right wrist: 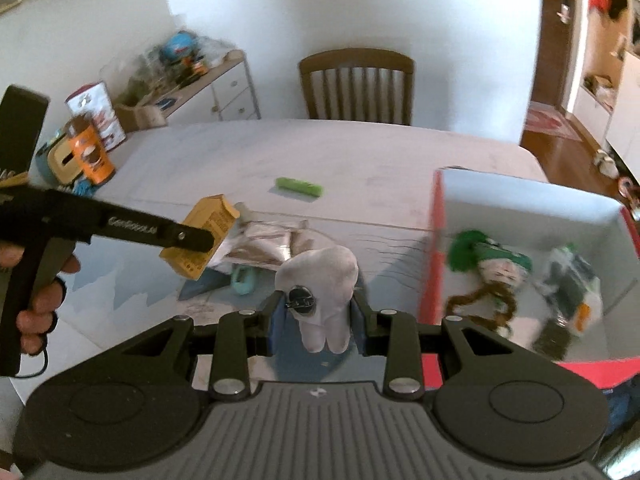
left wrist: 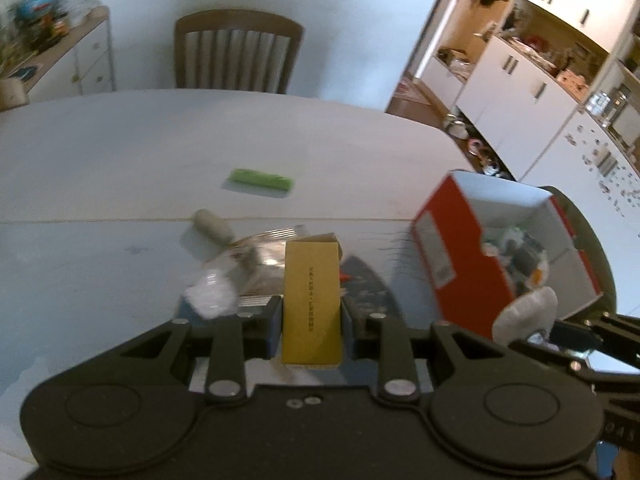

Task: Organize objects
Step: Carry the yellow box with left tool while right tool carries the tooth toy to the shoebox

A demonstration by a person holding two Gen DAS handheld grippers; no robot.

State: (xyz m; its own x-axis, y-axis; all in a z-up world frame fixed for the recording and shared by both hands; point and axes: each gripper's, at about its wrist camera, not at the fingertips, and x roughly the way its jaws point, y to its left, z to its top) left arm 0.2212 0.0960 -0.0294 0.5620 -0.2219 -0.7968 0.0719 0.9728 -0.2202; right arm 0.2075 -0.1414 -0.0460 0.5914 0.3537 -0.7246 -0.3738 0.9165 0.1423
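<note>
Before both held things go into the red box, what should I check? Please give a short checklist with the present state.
1. Left gripper shut on yellow carton: ok.
2. Right gripper holds white tooth plush: ok.
3. Red box open on top: ok.
4. Free room inside, beside the green toy: ok.
5. Box steady on the table: cannot tell.
6. Green bar left on the table: not ok.

The red box's (right wrist: pixel 434 240) contents are blurred, perhaps toys; its near corner is cropped.
</note>
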